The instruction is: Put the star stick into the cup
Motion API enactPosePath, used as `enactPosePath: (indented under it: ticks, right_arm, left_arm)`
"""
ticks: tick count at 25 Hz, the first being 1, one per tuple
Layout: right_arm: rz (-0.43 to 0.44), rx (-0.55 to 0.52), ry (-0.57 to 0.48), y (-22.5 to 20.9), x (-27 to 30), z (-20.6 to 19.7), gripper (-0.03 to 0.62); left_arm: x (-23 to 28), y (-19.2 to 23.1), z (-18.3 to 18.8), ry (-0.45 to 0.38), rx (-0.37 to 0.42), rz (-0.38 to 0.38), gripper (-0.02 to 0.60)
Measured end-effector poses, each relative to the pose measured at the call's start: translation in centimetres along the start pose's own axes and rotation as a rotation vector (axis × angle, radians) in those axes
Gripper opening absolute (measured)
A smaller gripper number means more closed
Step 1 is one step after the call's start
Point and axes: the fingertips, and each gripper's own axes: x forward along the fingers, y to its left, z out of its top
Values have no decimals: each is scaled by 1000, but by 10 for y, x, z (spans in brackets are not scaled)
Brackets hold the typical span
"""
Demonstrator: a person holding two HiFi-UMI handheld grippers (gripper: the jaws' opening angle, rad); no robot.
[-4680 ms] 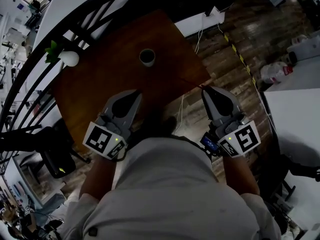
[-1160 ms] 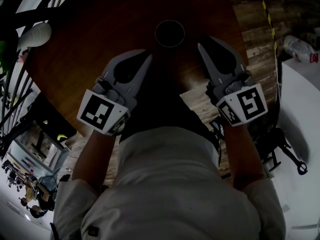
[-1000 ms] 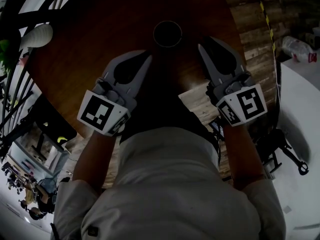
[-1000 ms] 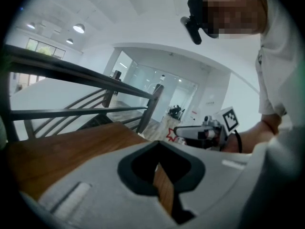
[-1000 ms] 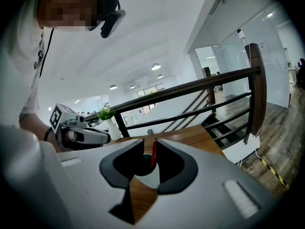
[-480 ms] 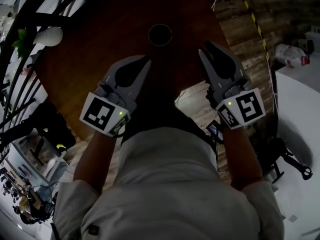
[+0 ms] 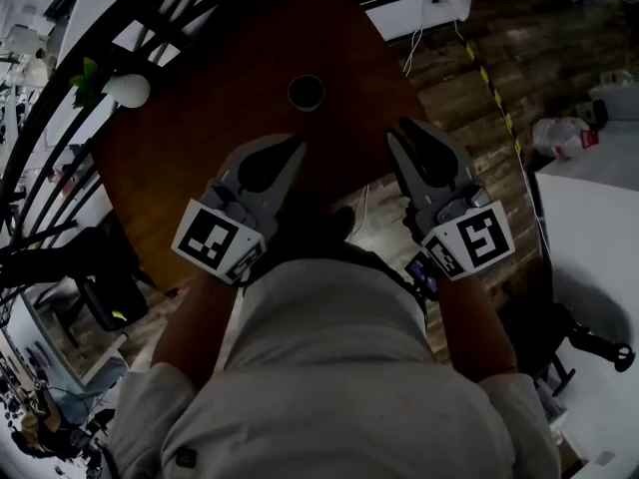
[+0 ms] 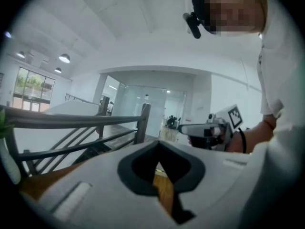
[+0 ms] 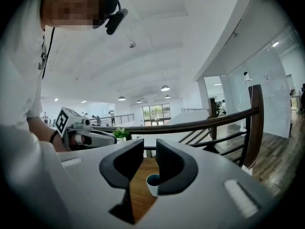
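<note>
The left hand-held gripper [image 7: 292, 148] has its jaws closed together on nothing. The right hand-held gripper [image 7: 400, 128] stands narrowly apart, empty. The cup [image 7: 306, 92] sits upright on the wooden surface [image 7: 200, 128] just ahead of both.

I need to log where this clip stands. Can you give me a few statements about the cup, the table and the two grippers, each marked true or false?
1. The white cup with a dark inside stands upright on the brown wooden table. True.
2. The right gripper holds a star stick. False: its jaws are slightly apart with nothing between them, and no star stick shows in any view.
3. The left gripper has its jaw tips together and holds nothing. True.
4. The round white vase with green leaves touches the cup. False: it stands at the table's left edge by the railing, well apart from the cup.
</note>
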Motion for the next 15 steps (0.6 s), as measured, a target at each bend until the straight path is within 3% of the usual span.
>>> enactPosePath:
  ticks: [7,15]
  right_arm:
    - [32,-46,-69,32,-64,42,77]
    - [42,-78,-117,46,-110,59,35]
  left_arm:
    - [-17,-61,43,-62,81,6,3]
    - [-29,-108,53,-88,119,25,3]
